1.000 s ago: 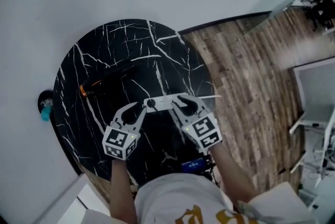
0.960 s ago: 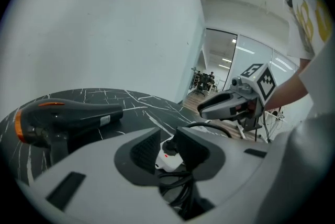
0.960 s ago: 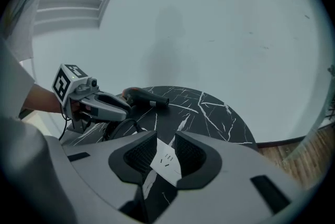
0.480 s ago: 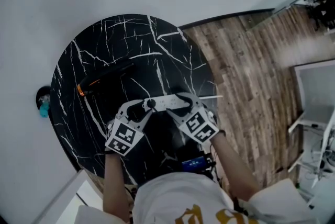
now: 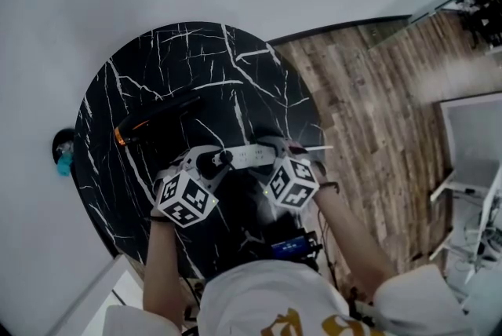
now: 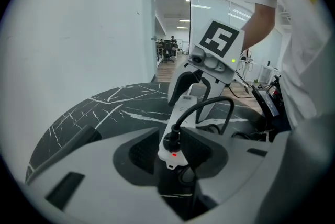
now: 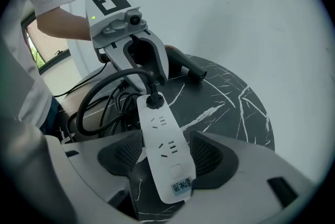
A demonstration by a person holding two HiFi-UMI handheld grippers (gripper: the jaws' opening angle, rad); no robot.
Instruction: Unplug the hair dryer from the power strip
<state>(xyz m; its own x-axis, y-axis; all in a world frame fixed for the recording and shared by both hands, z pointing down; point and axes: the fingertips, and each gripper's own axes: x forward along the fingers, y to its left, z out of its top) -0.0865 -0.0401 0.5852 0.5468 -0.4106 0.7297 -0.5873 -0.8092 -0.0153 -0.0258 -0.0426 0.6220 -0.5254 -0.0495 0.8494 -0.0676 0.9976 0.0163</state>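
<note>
A white power strip point(image 5: 249, 156) lies on the black marble table point(image 5: 172, 67). A black plug point(image 6: 171, 140) sits in the socket at its left end, and the cord point(image 7: 99, 97) loops away toward the person. My left gripper point(image 5: 210, 163) straddles that plugged end, with the plug between its pads point(image 6: 137, 150) and a small gap showing. My right gripper point(image 5: 271, 150) straddles the strip's other end point(image 7: 165, 149); its jaws are opening and the pads point(image 7: 209, 157) stand off both sides. The black hair dryer point(image 5: 153, 121) with an orange band lies further back on the left.
Coiled black cables point(image 7: 112, 105) hang at the table's near edge by the person. A wooden floor point(image 5: 376, 91) lies to the right, with white furniture point(image 5: 471, 162) beyond. A dark round object point(image 5: 63, 154) sits on the floor to the left.
Both grippers came down onto the power strip and rolled, so their marker cubes now tilt sideways. Their jaws spread and now straddle the strip's two ends.
</note>
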